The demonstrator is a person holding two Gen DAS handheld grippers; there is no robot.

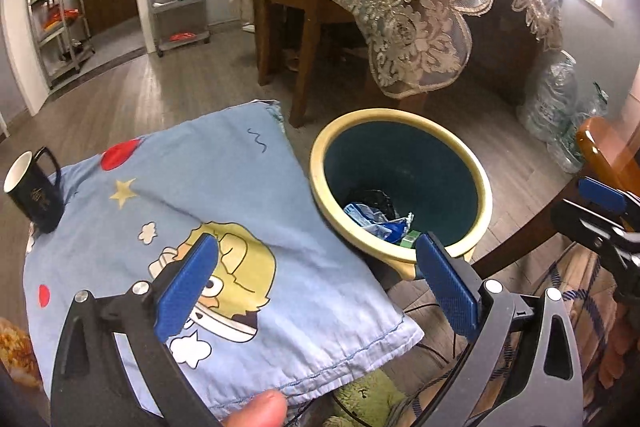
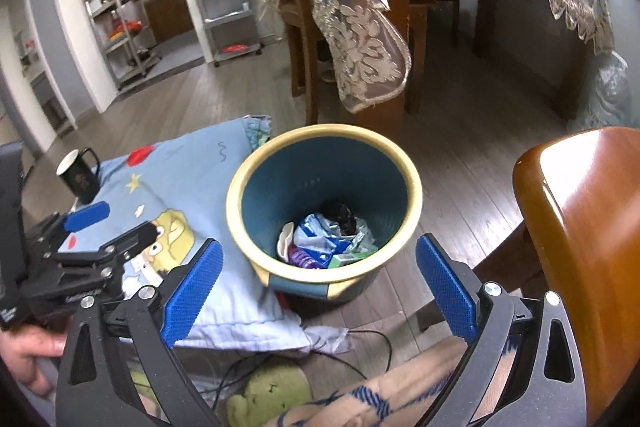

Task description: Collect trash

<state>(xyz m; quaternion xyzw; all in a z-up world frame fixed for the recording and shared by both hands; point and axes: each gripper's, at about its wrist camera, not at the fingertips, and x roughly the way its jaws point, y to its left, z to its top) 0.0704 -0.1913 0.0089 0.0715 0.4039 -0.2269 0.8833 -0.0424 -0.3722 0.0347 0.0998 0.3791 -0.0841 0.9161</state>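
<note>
I am holding my left claw (image 1: 316, 267) spread and empty over the light-blue cartoon-printed cloth (image 1: 180, 227) covering the bench. I am holding my right claw (image 2: 320, 267) spread and empty above the round blue plastic bin with a cream rim (image 2: 240, 187). Crumpled blue-and-white wrappers (image 2: 320, 235) are lying at its bottom, partly hidden by the near rim. A black mug (image 1: 36, 195) is standing on the cloth's far corner.

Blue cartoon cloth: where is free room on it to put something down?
The blue cartoon cloth is bare from the black mug at its far left corner across to the trash bin. It is crowded only near that mug and under the left gripper.
</note>
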